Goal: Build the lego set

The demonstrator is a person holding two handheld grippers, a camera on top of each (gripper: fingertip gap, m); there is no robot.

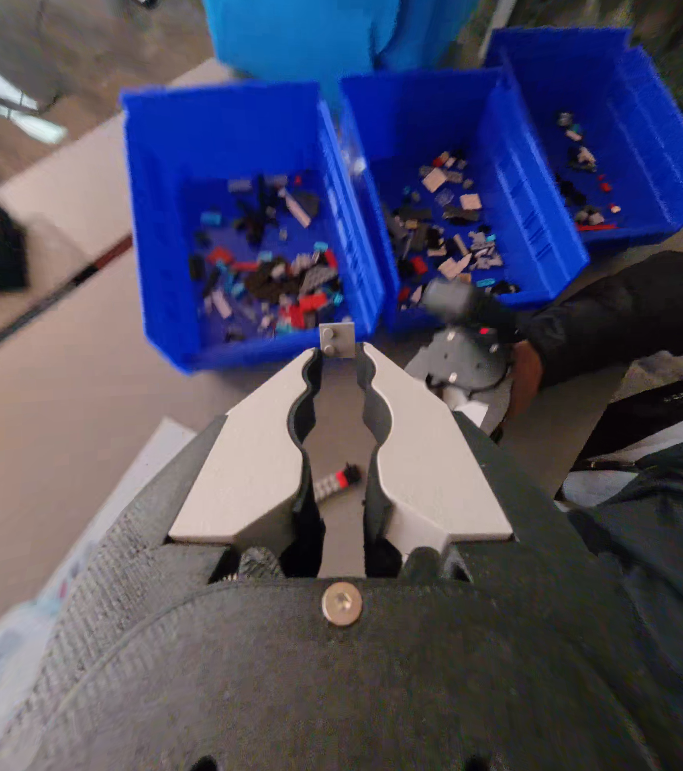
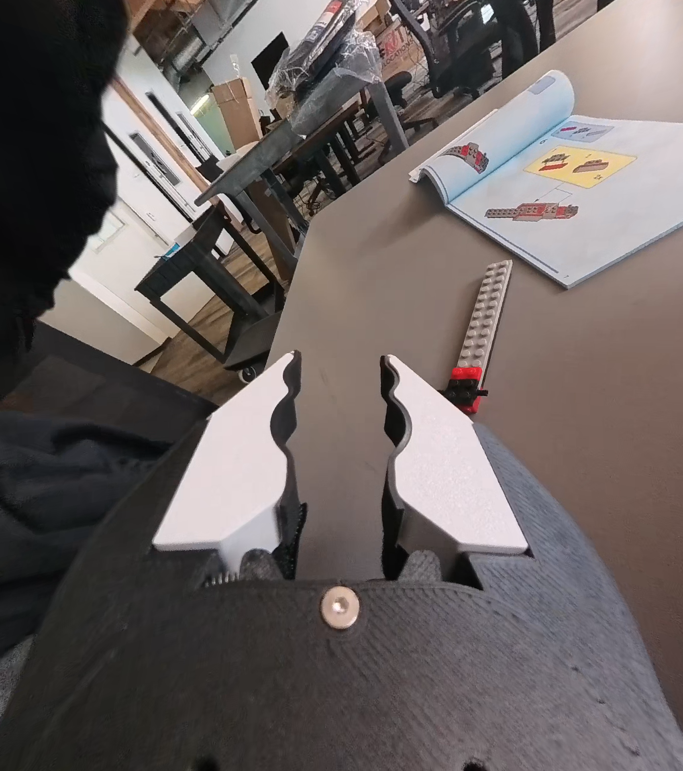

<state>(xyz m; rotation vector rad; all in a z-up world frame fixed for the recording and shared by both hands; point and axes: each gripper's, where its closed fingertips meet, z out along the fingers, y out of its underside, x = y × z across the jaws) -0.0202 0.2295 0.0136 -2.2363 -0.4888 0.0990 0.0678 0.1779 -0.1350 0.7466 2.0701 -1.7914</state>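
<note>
My left gripper (image 1: 338, 348) is shut on a small grey plate (image 1: 336, 340) with two studs on its left side, held above the table in front of the bins. Below, between the fingers, part of the grey, red and black assembly (image 1: 336, 479) lies on the table. In the right wrist view the same assembly is a long grey studded plate (image 2: 485, 319) with red and black pieces (image 2: 465, 389) at its near end. My right gripper (image 2: 340, 363) is open and empty, just left of that near end. The right gripper also shows in the left wrist view (image 1: 458, 363).
Three blue bins (image 1: 156, 233) (image 1: 377, 125) (image 1: 644, 137) with loose pieces stand in a row at the table's far side. An open instruction booklet (image 2: 606, 196) lies beyond the assembly. A person in blue (image 1: 302, 37) stands behind the bins. The table edge (image 2: 289, 292) runs left of the right gripper.
</note>
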